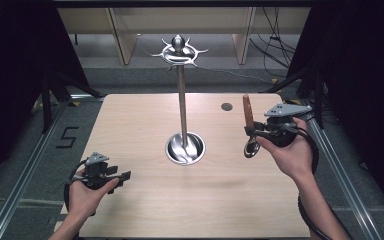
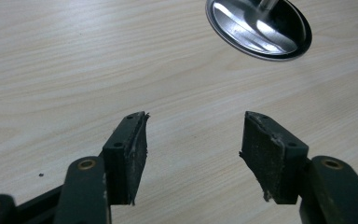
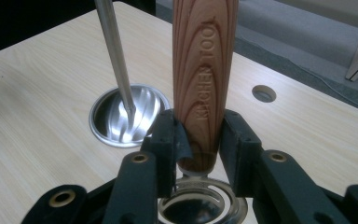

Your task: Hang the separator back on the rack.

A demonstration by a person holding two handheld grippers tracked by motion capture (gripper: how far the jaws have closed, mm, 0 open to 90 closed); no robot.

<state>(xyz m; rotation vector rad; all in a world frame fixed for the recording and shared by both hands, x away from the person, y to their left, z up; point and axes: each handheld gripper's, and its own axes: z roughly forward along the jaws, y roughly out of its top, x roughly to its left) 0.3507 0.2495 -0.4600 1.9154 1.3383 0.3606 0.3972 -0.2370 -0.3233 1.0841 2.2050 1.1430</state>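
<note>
Right gripper view: right hand-held gripper [image 3: 200,140] pinches grained wood utensil handle [image 3: 204,79] w/ round metal ring; left hand-held gripper [image 2: 193,154] spread.

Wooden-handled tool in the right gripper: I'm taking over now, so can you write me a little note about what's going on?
Right gripper: shut on the wooden-handled tool, held upright, its metal ring end hanging below the jaws, above the table.
Left gripper: open, nothing between its jaws, low over the table's near left.
Hanging stand: mid-table, round steel base, hooks on top bare.
Done: tool picked up.
Left, probably: hang the tool by its ring on a hook.
</note>
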